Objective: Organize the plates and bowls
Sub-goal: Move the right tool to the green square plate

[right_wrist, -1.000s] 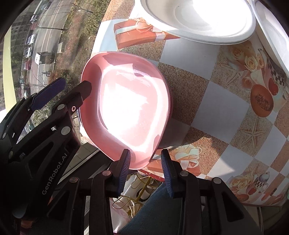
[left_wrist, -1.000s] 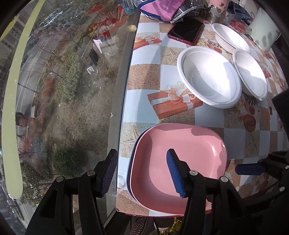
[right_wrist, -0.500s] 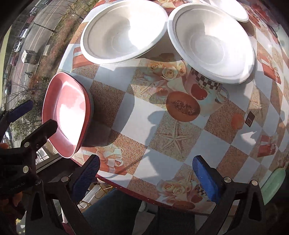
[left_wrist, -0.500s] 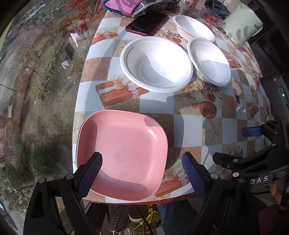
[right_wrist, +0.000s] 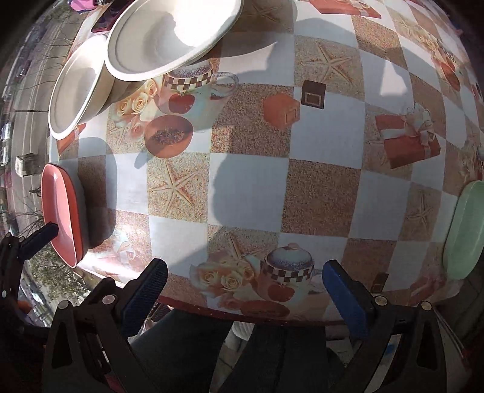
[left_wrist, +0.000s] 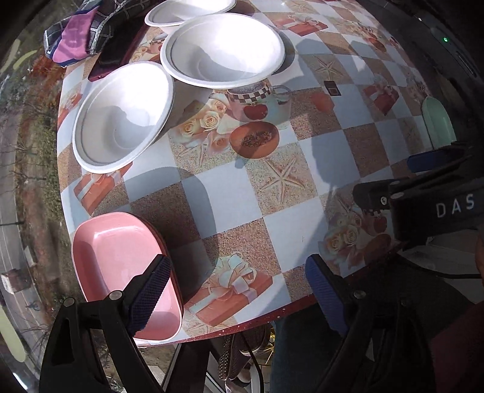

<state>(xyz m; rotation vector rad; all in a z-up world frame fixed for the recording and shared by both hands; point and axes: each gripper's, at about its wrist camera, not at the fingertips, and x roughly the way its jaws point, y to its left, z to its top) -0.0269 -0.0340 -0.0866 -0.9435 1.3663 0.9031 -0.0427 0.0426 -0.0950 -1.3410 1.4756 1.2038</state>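
Both tools hang empty over the patterned tabletop (right_wrist: 248, 187), between one pick and the next. The left tool (left_wrist: 236, 290) points down near the front edge with its jaws wide apart and nothing between them; its jaws have just been opening, and the pink plate (left_wrist: 121, 266) now lies free on the tabletop's left front corner, partly behind one blue pad. The right tool (right_wrist: 245, 290) is likewise spread wide and bare, its jaws also just opened, poised above the printed roses and teapot at the near edge.

The pink plate looks set down and released, so that step appears finished. Three white bowls wait at the far left: the nearest white bowl (left_wrist: 121, 118), a second bowl (left_wrist: 222, 50) just beside it with rims close or overlapping, and a third bowl (left_wrist: 187, 9) behind, beside a dark phone (left_wrist: 112, 57) and a folded cloth (left_wrist: 75, 39). A pale green plate (right_wrist: 462, 229) sits alone at the right edge, well apart from the rest.

The likely next move is to fetch the green plate or a bowl. Either calls for a jaw over a thin rim, gripped squarely, since shallow dishes tip easily.
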